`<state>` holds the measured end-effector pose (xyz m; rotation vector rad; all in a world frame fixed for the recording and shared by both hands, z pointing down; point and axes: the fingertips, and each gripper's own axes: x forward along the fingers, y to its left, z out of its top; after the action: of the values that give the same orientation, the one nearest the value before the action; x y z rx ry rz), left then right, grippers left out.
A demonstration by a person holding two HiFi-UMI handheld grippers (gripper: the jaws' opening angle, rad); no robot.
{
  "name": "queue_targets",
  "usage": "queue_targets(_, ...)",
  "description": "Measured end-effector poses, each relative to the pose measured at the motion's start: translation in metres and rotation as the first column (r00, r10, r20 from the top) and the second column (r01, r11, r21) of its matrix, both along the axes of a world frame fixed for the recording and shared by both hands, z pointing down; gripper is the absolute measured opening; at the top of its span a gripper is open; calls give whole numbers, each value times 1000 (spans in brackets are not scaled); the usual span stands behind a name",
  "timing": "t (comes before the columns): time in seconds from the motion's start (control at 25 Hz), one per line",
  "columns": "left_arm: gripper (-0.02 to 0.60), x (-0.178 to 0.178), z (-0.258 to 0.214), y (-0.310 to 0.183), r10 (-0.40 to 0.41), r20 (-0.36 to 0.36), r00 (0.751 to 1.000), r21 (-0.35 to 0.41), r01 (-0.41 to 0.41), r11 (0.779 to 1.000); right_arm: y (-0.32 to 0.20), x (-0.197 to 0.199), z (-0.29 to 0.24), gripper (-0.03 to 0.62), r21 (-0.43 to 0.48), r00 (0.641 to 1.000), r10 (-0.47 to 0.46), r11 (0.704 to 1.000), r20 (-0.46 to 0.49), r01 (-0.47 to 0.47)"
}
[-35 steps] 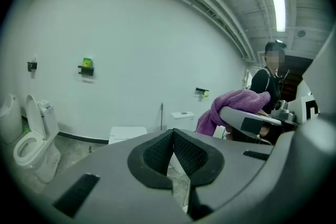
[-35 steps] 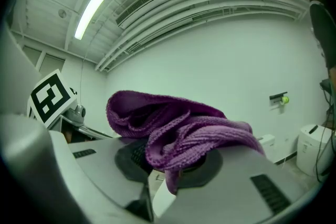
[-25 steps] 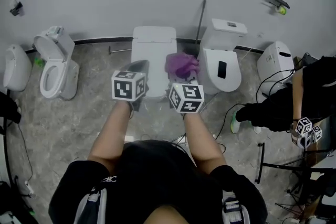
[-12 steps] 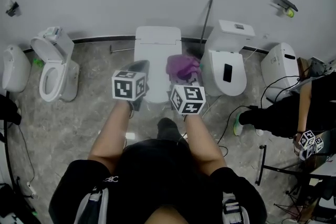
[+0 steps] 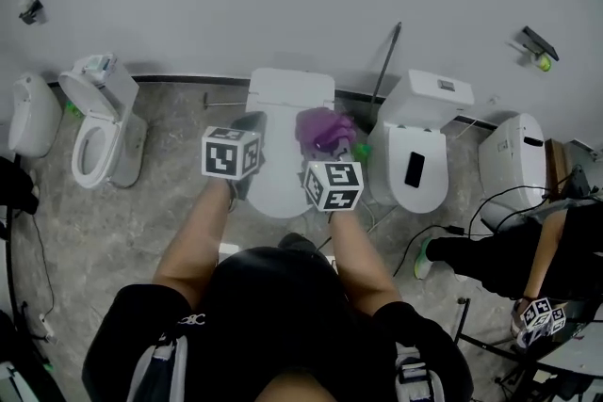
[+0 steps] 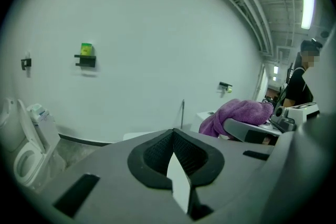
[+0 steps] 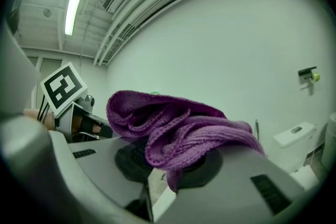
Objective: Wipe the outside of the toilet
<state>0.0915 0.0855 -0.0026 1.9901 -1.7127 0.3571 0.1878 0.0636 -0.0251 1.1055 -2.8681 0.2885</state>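
A white toilet [image 5: 283, 104] with its lid down stands against the wall in the middle of the head view. My right gripper [image 5: 330, 146] is shut on a bunched purple cloth [image 5: 324, 129], held above the toilet's right side. In the right gripper view the cloth [image 7: 178, 123] drapes over the closed jaws of the right gripper [image 7: 168, 165]. My left gripper [image 5: 249, 125] hangs over the toilet's left side, shut with nothing in it [image 6: 174, 139]. The left gripper view shows the cloth [image 6: 239, 115] off to the right.
A toilet with its seat up [image 5: 99, 122] stands at the left, another fixture [image 5: 33, 113] beyond it. Two more toilets [image 5: 419, 155] [image 5: 513, 165] stand at the right. A pole [image 5: 384, 61] leans on the wall. A person [image 5: 509, 254] crouches at the right, amid floor cables.
The view has shifted, so the row of toilets sits lower and further right. Both grippers hold their places over the toilet, cloth still gripped. The person at right has moved lower in the picture.
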Motion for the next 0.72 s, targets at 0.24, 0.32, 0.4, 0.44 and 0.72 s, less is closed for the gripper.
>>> queue_targets(0.24,11,-11,10,-53,-50,-4,999,-29,50,998,-60,-14,14,75,-22,996,-74,997,-43,73)
queue_targets(0.32,11,-10,14,-67,-65,-7,998,-38,65,997,-72,-19,23,75,-34,990,-117,993,-77,115)
queue_targets(0.4,11,-9,20,-78,-78,-11,997,-47,77,996,-83,-20,32,75,-42,986,-139,990,-93,135)
queue_targets(0.44,11,-8,23,-83,-82,-12,997,-53,81,995,-90,-20,35,75,-47,985,-143,989,-93,139)
queue_targets(0.72,11,-19,42,-103,-94,4,996,-107,94,990,-118,-34,58,75,-87,979,-169,983,-114,160)
